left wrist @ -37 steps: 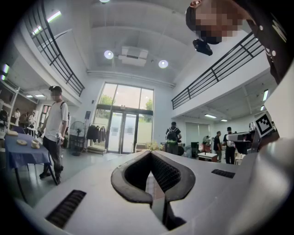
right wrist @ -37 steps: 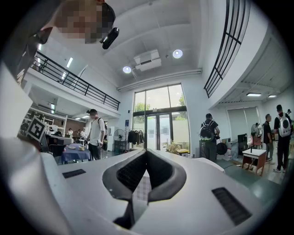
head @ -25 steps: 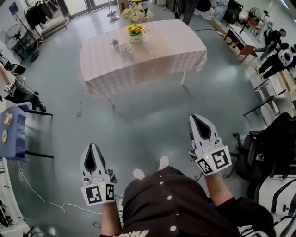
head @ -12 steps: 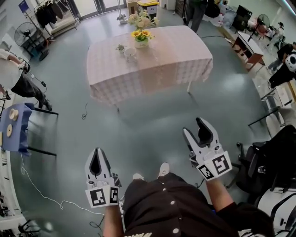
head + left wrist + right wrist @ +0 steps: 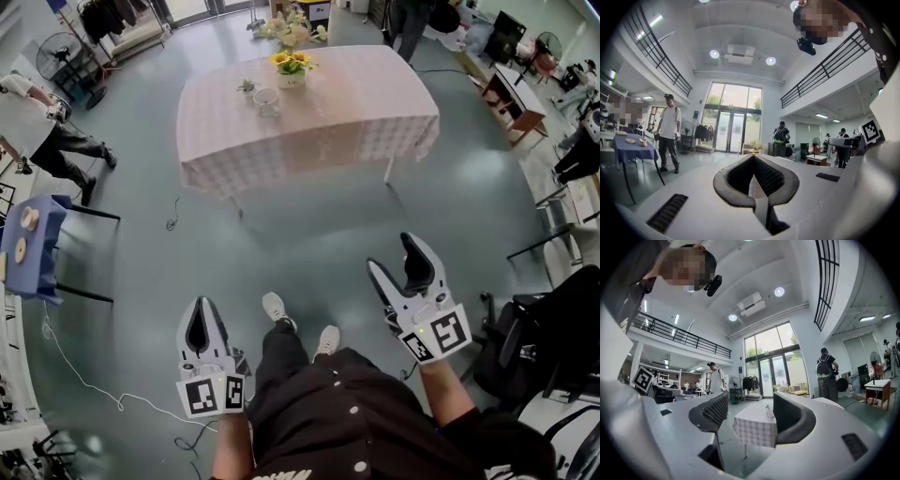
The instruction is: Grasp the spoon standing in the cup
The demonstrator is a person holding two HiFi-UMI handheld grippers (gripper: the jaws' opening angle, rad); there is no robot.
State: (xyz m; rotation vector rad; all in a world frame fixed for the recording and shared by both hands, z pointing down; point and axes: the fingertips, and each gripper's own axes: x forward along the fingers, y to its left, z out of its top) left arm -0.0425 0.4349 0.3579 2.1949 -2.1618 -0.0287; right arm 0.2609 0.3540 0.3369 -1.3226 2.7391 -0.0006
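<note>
The right tongs (image 5: 395,255) have just been opening and stand spread, ribbed dark pads bare. The left tongs (image 5: 199,309) are pressed together. This looks like the approach. The white cup (image 5: 267,101) (its spoon too small to make out) sits well ahead on the desk (image 5: 375,94), which is draped in soft checked cloth (image 5: 309,150). Next, I judge, comes closing that gap.
</note>
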